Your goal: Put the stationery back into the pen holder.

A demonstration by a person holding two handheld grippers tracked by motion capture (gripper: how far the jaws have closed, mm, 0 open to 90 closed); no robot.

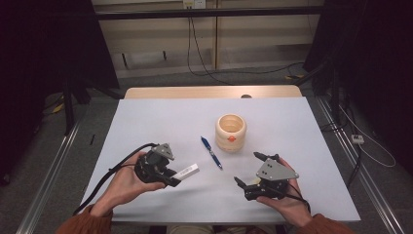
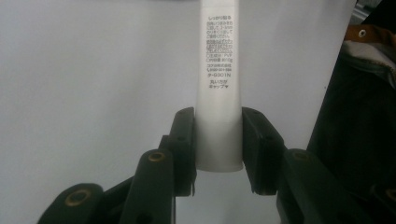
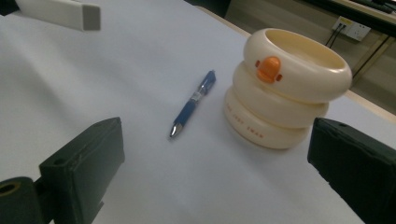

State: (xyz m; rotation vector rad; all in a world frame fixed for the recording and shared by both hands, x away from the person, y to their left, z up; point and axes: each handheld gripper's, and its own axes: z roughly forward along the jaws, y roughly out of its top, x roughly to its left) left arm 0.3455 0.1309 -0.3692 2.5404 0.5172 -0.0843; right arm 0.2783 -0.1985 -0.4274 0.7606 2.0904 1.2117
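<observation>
Left gripper view: fingers [image 2: 184, 140] clamp white tube [image 2: 218, 84].

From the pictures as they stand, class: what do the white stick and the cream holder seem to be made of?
White stick: probably matte plastic; smooth, even white surface carrying printed text. Cream holder: likely glossy plastic, possibly glazed ceramic; soft highlights on its rounded stacked rings.

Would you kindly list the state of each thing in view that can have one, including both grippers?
left gripper: shut on the white tube, held above the table.
white tube: clamped at one end between the jaws, sticking out level.
right gripper: open, nothing between its jaws.
blue pen: lying flat on the table, untouched.
cream holder: upright, its inside cannot be seen.
</observation>
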